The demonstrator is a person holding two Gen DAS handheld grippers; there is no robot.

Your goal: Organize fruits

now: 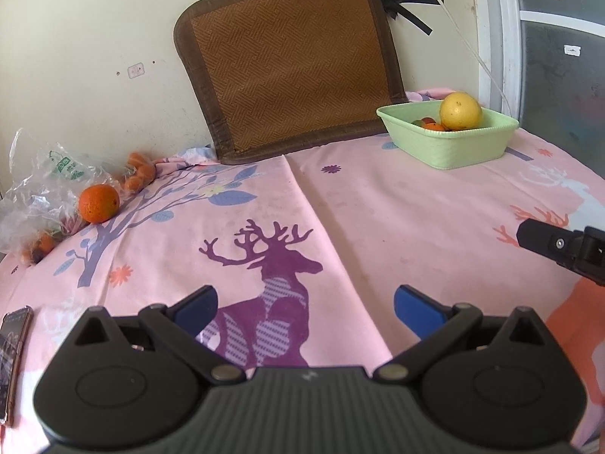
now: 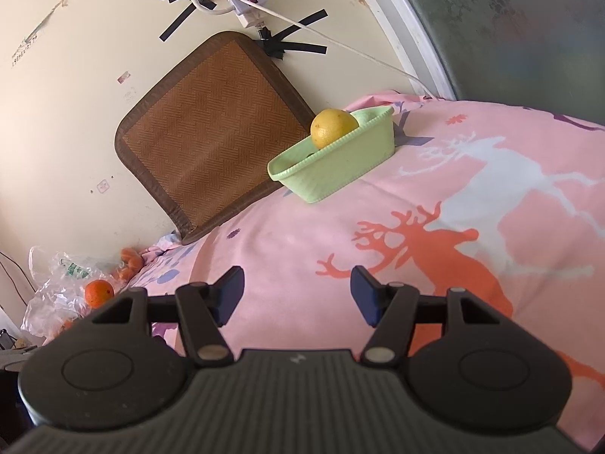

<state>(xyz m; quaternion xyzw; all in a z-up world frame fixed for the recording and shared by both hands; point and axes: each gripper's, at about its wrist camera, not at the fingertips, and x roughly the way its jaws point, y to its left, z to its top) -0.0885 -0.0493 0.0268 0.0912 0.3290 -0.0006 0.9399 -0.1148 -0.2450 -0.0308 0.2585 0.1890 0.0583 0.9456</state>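
Fingers of left gripper (image 1: 305, 312) and right gripper (image 2: 297, 295) spread, empty, above the bedsheet (image 1: 378, 219); orange (image 1: 99, 203) far left.

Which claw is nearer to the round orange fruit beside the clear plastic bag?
Left. The left claw hangs open over the pink sheet with the orange fruit ahead to its left; the right claw sits farther across, nearer the green basket.

wall (image 1: 94, 38): cream, scuffed | window (image 1: 559, 75): frosted, right | bedspread (image 1: 378, 208): pink, deer-print

Home bedroom: deer-print bedsheet (image 1: 378, 208), woven mat (image 1: 287, 64) against wall.
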